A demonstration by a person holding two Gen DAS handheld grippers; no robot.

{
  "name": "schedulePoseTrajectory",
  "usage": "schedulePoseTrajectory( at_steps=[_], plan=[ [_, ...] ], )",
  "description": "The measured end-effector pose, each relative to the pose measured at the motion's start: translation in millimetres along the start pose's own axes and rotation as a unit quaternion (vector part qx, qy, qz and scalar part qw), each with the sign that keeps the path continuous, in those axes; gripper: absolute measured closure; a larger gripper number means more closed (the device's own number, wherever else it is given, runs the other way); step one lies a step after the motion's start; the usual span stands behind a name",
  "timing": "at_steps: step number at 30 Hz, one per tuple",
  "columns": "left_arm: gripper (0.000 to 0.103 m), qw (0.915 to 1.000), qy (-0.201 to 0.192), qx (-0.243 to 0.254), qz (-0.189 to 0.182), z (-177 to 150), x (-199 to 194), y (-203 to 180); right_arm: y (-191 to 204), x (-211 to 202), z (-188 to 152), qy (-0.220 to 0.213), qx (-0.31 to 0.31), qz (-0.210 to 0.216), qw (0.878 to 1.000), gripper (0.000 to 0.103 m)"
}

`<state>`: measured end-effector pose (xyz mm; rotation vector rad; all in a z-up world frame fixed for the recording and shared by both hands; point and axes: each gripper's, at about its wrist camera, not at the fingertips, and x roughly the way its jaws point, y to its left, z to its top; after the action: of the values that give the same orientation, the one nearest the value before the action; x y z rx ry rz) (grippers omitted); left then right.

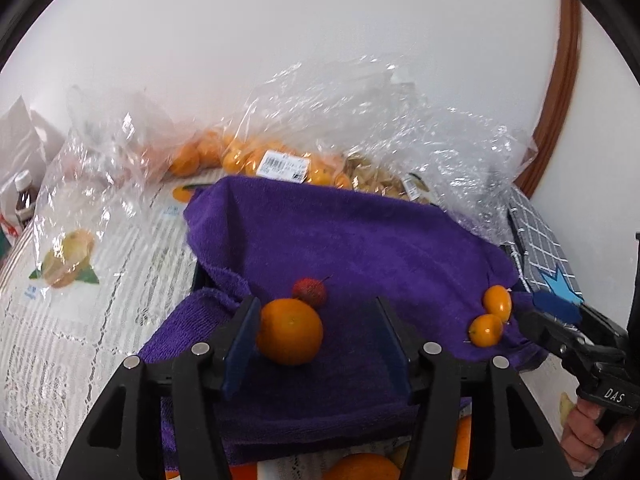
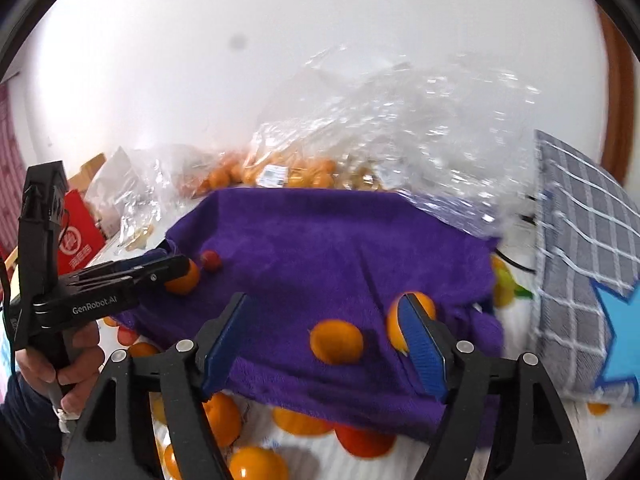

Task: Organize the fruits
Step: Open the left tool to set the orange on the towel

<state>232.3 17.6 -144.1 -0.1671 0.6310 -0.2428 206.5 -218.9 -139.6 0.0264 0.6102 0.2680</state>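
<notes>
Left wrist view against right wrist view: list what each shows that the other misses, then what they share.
Only the left wrist view: a brown bottle with a white cap at the far left edge.

Only the right wrist view: a red carton with a white emblem.

Both: the purple terry towel, the large round orange, the small red bumpy fruit, two small oval orange fruits and clear plastic bags of fruit.

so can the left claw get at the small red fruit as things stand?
Probably not head-on: the large orange sits between the open left claw and the red fruit, touching it. Approaching from the side looks free.
</notes>
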Motion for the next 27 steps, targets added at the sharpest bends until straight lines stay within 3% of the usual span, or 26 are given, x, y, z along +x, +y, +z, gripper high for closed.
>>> schedulePoseTrajectory(
  at_steps=[7, 12, 16, 19, 27],
  plan=[
    [0.042, 0.9992, -0.028, 0.020, -0.018, -1, -12, -10, -7, -37, -25, 0.012, 0.026, -0.055, 0.998, 0.028],
    [0.037, 0.9979, -0.054, -0.001, -0.037, -2, -24, 0, -3, -68, -40, 0.005, 0.025, -0.055, 0.998, 0.028],
    [0.037, 0.9966, -0.079, -0.001, -0.024, -6, -41, 5, 5, -81, -50, 0.000, 0.018, -0.077, 0.997, 0.031],
    [0.037, 0.9953, -0.095, -0.001, -0.021, -11, -53, 8, 2, -82, -54, 0.035, 0.039, -0.072, 0.996, 0.044],
    [0.037, 0.9960, -0.089, 0.009, 0.004, -31, -71, 10, 19, -97, -66, 0.036, 0.013, -0.068, 0.997, 0.045]
  ],
)
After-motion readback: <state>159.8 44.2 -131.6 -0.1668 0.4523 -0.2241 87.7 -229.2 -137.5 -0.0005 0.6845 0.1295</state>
